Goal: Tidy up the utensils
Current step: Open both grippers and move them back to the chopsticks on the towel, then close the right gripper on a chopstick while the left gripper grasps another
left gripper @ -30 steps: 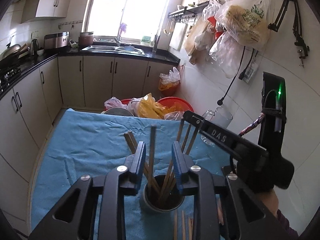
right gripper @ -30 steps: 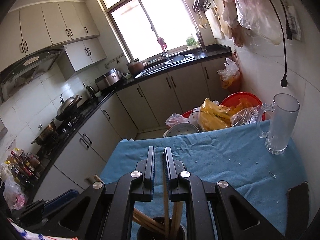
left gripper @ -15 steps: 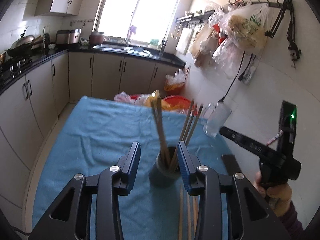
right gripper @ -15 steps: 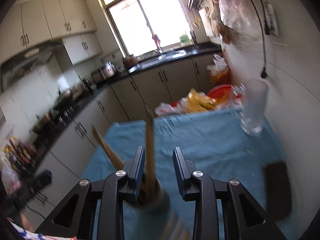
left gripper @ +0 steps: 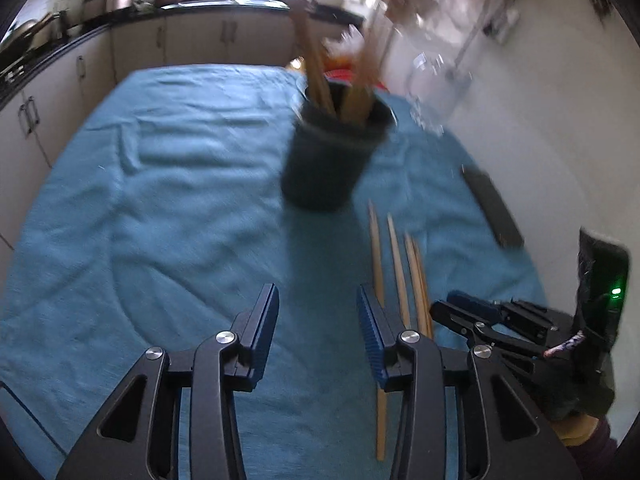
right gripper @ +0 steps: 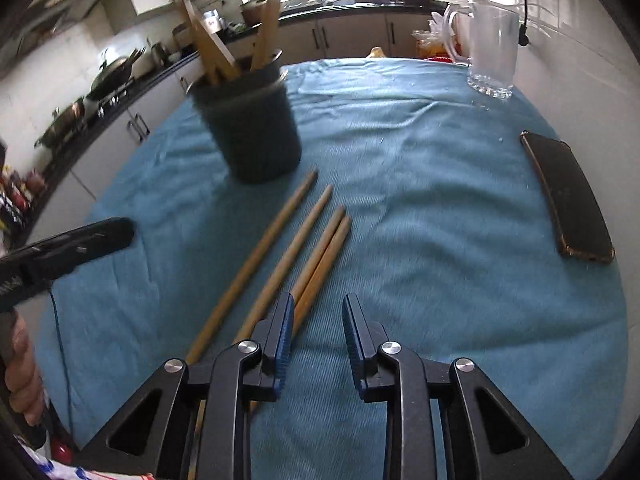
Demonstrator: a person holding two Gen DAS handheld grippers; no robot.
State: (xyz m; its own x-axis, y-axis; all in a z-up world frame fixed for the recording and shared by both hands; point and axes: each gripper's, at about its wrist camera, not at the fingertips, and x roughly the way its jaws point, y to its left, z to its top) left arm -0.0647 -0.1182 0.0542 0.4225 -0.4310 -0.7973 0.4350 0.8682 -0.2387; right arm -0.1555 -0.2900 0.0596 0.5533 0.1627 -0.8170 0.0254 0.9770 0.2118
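Four chopsticks [right gripper: 280, 256] lie side by side on the blue cloth [right gripper: 420, 208], just ahead of the right tongs [right gripper: 316, 332] and a little to their left; the nearest pair runs up beside the left pad. From the left tongs [left gripper: 316, 332] the same chopsticks [left gripper: 396, 264] lie ahead to the right, one passing under the right pad. More chopsticks stand in the dark cup [right gripper: 252, 128], which sits on the cloth just beyond the loose ones' far tips. The left tongs stand partly apart with nothing between them. The right tongs are closing, narrow, with only cloth between them. A phone [right gripper: 568, 196] lies well to the right of the right tongs, and a glass mug [right gripper: 490, 48] stands far ahead on the counter.
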